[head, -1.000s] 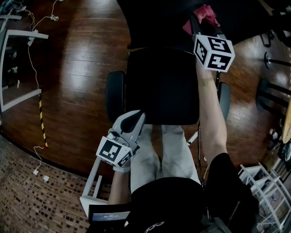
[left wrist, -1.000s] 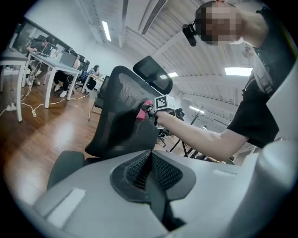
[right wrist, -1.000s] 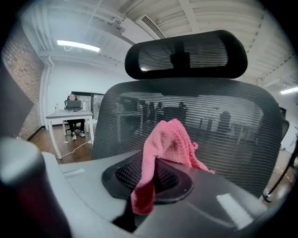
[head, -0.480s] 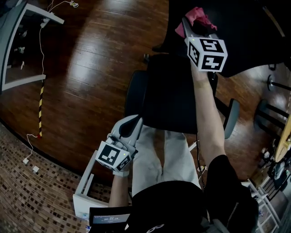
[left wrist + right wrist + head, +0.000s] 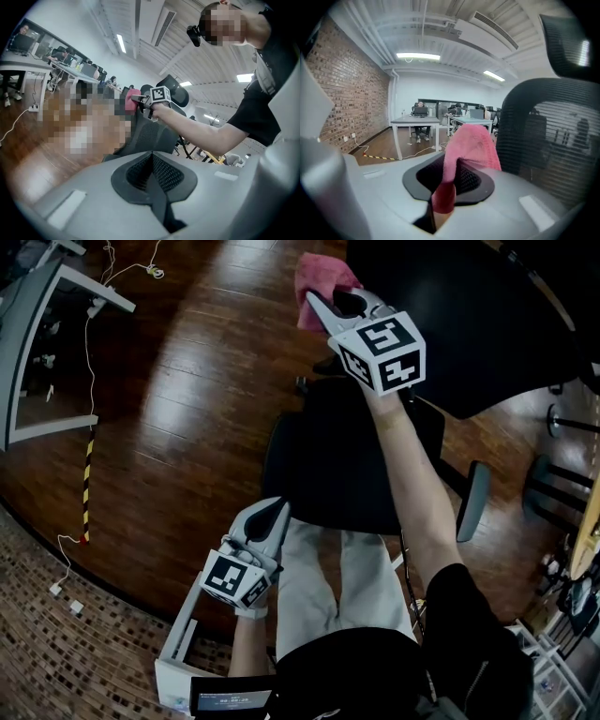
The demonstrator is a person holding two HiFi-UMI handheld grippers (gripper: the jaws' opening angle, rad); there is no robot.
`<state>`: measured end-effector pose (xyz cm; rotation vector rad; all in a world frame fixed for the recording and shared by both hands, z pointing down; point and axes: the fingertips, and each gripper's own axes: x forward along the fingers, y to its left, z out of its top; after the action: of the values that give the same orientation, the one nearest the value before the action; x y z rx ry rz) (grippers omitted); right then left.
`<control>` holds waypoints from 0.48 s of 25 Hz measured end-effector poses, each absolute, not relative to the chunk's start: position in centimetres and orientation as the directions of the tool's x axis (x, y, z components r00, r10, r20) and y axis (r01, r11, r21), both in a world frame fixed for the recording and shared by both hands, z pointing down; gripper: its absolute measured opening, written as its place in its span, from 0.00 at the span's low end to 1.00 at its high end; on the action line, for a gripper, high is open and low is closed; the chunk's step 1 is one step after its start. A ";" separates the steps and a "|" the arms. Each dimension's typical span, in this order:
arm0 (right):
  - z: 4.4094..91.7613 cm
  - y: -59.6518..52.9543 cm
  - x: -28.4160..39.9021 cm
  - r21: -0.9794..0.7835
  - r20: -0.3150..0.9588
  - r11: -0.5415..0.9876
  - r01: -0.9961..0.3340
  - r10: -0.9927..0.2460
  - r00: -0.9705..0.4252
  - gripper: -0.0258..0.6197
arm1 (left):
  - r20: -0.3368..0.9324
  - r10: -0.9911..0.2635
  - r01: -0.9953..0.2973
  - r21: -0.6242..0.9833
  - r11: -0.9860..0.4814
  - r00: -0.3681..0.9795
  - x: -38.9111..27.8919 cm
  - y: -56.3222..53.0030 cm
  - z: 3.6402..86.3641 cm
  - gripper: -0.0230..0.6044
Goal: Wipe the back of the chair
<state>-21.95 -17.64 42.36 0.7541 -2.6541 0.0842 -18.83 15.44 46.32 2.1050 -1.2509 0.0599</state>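
A black office chair (image 5: 342,460) stands in front of me, its mesh back (image 5: 459,324) at the top right of the head view. My right gripper (image 5: 323,307) is held out at the left edge of that back, shut on a pink cloth (image 5: 319,279). In the right gripper view the pink cloth (image 5: 468,140) sticks up between the jaws, with the mesh chair back (image 5: 548,126) close on the right. My left gripper (image 5: 270,512) hangs low by the seat's near left corner. Its jaws (image 5: 152,164) are shut with nothing in them, pointing toward the chair (image 5: 152,136).
A white desk (image 5: 52,343) with loose cables stands at the far left, beside a yellow-black strip (image 5: 87,479) on the wood floor. A white stand (image 5: 183,643) is by my left leg. Other chair bases (image 5: 562,418) sit at the right. More desks (image 5: 415,123) show farther off.
My right gripper has swung left with the pink cloth, from over the chair back's top to its left edge. The left gripper has hardly moved.
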 end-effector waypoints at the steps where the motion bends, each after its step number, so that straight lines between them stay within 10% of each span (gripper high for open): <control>1: 42.1 -17.7 -21.9 0.047 0.372 0.856 -0.514 -0.493 -0.787 0.11 | 0.364 -0.759 -0.792 0.525 -0.312 0.540 -18.7 15.4 46.3 0.02; 12: 41.5 -21.0 -9.9 0.077 0.367 0.732 -0.677 -0.652 -0.663 0.11 | 0.372 -0.692 -0.754 0.529 -0.389 0.618 -13.4 13.5 46.7 0.02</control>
<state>-9.91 -21.03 41.50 1.0257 -2.5637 0.0929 -13.45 13.53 46.69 2.1645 -1.1303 0.1180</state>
